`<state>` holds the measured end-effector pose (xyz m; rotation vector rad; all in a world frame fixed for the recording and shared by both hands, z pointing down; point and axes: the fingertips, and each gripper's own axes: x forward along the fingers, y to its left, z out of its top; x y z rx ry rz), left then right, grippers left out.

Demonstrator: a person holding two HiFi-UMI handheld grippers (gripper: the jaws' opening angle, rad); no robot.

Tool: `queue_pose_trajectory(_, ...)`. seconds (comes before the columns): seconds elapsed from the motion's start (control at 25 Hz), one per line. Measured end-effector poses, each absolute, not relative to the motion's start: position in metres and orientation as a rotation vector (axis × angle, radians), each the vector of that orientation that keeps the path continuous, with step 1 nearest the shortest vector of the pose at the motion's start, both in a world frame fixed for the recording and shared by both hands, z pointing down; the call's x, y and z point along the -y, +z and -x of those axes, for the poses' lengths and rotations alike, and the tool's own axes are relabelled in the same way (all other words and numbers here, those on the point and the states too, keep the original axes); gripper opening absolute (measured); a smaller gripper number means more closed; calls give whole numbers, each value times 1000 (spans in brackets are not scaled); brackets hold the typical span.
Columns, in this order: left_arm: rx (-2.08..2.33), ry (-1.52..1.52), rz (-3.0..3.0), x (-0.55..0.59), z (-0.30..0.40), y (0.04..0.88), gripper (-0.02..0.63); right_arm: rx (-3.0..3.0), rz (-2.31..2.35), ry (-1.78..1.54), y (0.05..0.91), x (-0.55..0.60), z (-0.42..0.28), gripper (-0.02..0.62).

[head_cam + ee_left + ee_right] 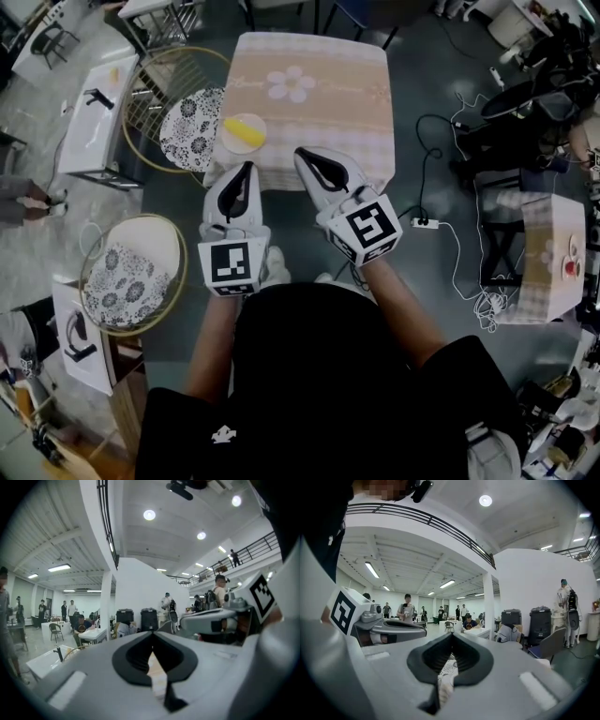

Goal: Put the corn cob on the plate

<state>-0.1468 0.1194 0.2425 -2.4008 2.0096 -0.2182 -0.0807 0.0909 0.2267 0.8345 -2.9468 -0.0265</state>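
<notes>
1. Left gripper [248, 167]: closed tip to tip, gripping nothing, seen against the near edge of the table [356, 141].
2. Right gripper [302, 153]: likewise closed and empty (tips meeting in its own view), beside the left one at the same table edge.
3. At the table's near-left corner, just beyond the left gripper: plate [255, 120], with the corn cob [243, 136] lying in it.
4. Against the table's left side: round wire chair [141, 94] holding a patterned cushion [192, 127].
</notes>
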Motion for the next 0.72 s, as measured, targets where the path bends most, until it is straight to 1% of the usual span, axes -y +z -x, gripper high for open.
queue_pose_trajectory(0.24,-1998,-245,2396,-133,117,243,9,2962,-827,-32,225,-101,55,2)
queue_pose_trajectory(0.72,-2026,-272,2357,-162,92,244,9,2995,-793,-31,222,-132,29,2)
